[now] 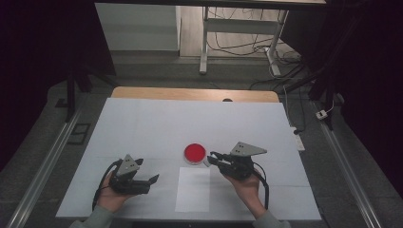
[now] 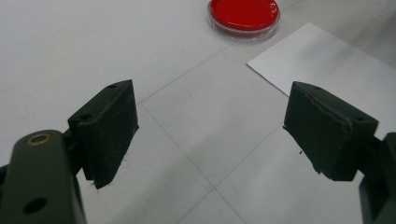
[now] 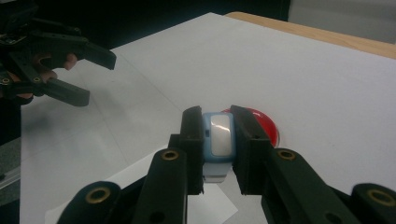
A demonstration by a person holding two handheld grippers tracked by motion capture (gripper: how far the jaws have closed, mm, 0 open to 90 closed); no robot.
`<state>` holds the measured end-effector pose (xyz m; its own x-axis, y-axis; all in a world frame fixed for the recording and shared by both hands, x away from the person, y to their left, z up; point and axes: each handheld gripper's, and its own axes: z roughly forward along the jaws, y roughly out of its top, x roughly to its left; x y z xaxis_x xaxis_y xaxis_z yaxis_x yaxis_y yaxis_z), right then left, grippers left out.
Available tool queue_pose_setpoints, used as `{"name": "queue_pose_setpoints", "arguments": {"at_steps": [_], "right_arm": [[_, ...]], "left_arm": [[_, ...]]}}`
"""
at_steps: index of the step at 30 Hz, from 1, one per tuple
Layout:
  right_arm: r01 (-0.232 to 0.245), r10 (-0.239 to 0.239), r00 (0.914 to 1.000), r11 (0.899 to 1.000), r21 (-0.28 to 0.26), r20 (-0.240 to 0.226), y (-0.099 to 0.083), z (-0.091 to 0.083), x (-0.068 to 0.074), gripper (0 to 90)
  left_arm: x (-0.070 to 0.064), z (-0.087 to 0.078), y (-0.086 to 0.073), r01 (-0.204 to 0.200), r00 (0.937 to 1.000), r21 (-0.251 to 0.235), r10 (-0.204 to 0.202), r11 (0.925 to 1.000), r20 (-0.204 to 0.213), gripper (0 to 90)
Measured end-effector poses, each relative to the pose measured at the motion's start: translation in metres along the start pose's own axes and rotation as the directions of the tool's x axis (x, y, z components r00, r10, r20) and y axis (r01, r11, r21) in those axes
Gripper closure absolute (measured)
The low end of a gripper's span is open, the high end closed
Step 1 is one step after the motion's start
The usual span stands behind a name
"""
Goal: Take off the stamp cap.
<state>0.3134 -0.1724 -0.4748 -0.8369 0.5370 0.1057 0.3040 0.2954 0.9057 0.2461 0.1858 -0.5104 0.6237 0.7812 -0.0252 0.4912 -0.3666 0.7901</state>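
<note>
Two grippers: both near the red dish (image 1: 195,153).
Right gripper (image 3: 217,140): clamped on a pale blue stamp (image 3: 218,135), just beside the dish, partly hiding it.
Left gripper (image 2: 210,130): spread wide, holding nothing.

Dim and dark at both sides of the high view; brightest on the white paper-covered table top (image 1: 142,128) and the pale floor beyond. Soft, faint shadows only. Slightly grainy everywhere. Blurred at the near black jaws in both gripper views. A pale glare on the light-blue stamp's shiny white face (image 3: 220,134).
</note>
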Motion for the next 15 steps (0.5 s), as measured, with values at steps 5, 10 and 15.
{"name": "queue_pose_setpoints", "arguments": {"at_steps": [5, 10, 15], "right_arm": [[-0.001, 0.001, 1.0000, 1.000, -0.002, -0.001, 0.000, 0.000, 0.000, 75.1], [0.000, 0.000, 1.0000, 1.000, -0.003, -0.002, 0.000, 0.000, 0.000, 75.1], [-0.001, 0.001, 1.0000, 1.000, -0.004, -0.004, 0.000, 0.000, 0.000, 75.1]], "left_arm": [[-0.002, 0.005, 0.004, -0.008, 1.0000, 0.003, 0.008, 1.0000, 0.004, 18.2], [-0.006, 0.009, 0.008, -0.018, 0.9998, 0.005, 0.018, 0.9998, 0.013, 18.3], [-0.009, 0.013, 0.011, -0.027, 0.9995, 0.007, 0.027, 0.9996, 0.016, 18.4]]}}
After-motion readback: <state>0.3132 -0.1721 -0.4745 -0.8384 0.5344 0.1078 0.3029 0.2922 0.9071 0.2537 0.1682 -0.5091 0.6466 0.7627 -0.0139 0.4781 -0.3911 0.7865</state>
